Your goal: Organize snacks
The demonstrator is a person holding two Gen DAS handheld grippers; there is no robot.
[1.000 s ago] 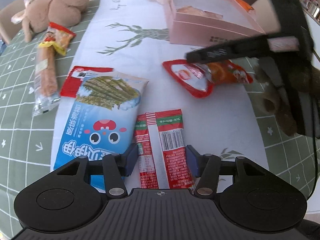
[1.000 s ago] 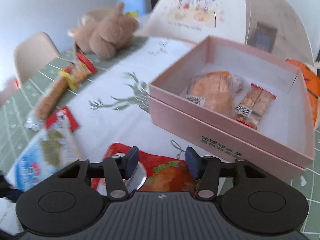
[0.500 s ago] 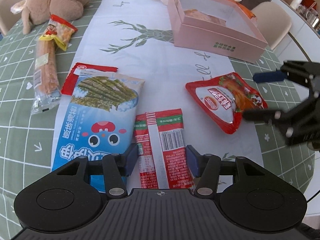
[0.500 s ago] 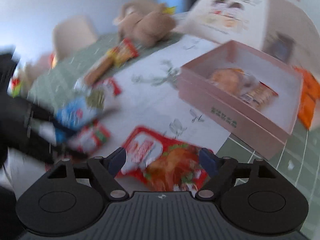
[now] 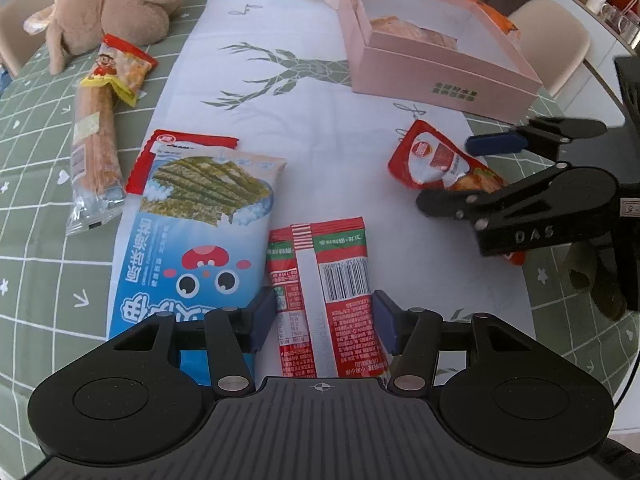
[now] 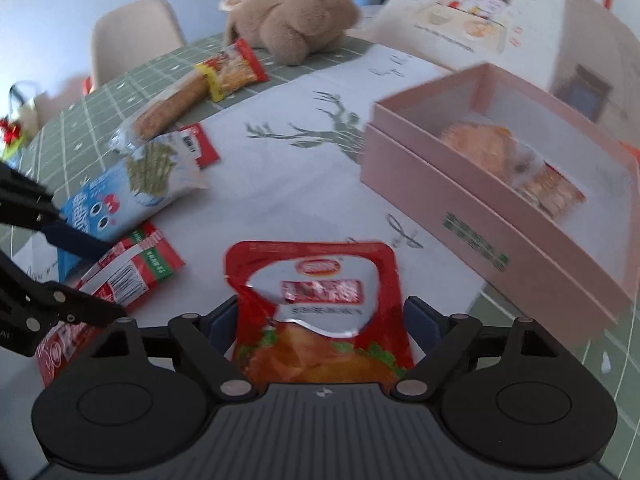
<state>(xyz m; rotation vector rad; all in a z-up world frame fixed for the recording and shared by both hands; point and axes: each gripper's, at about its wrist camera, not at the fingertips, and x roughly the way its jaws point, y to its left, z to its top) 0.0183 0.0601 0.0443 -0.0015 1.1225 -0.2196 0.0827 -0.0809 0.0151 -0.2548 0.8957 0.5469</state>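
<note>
My left gripper (image 5: 324, 322) is shut across the width of a red and green striped packet (image 5: 326, 280), its blue pads against both long edges on the white runner. To the right, my right gripper (image 5: 460, 174) straddles a red chicken pouch (image 5: 428, 160) lying flat. Its jaws are opening, and in the right wrist view the pads stand just off the pouch (image 6: 320, 320) on either side of that gripper (image 6: 322, 318). The open pink box (image 5: 440, 76) stands behind, its near wall (image 6: 472, 220) facing me, with wrapped snacks inside.
A blue seaweed bag (image 5: 200, 216) lies over a red packet (image 5: 160, 148) left of my left gripper. Further left are a long biscuit stick (image 5: 94, 140), a yellow-red packet (image 5: 120, 68) and a plush toy (image 5: 120, 4). Chairs stand around the table, and a mesh food cover (image 6: 480, 12) behind the box.
The right jaws spread from a narrow gap to wide. That gripper swung from in front of the box to the right side over the red pouch, which shifted. The left gripper stayed put.
</note>
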